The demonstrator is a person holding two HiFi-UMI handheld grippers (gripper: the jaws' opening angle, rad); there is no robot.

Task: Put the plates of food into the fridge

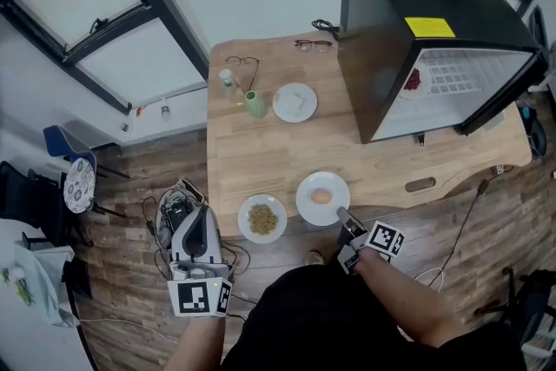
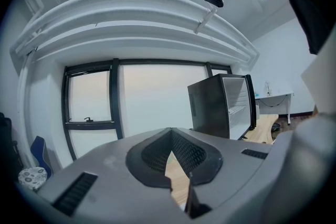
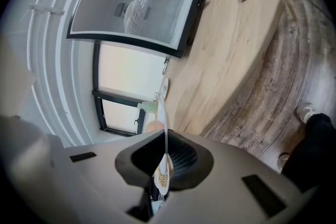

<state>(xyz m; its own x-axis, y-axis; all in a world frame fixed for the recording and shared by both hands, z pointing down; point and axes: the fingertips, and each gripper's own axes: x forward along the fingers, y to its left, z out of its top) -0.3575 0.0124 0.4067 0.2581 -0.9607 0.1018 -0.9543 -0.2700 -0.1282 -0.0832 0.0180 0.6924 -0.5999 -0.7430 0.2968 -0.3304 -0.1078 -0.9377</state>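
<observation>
The open fridge (image 1: 408,39) stands well ahead of the right claw (image 1: 342,214) and off to its right, door swung wide, one plate of red food (image 1: 413,82) already on its shelf. The right claw is clamped on the near rim of the egg plate (image 1: 308,191), which sits at the table's near edge directly in front of it; the right gripper view shows the rim edge-on between the pressed pads. With only a thin lip pinched, the carry looks best done slow and level so the egg does not roll off, and the plate should go in far edge first and be set flat on the shelf before the jaws let go. The left claw (image 1: 199,212) hangs off the table's left side, jaws pressed together and empty, free to steady the load.

Tall dark-framed windows (image 1: 95,22) and a wood-plank floor (image 1: 130,178) surround the pale wooden table (image 1: 261,152). The grain plate (image 1: 262,198) lies just left of the clamped one; a third plate (image 1: 282,96) waits well ahead, beside a green bottle (image 1: 254,103) and glasses (image 1: 242,62).
</observation>
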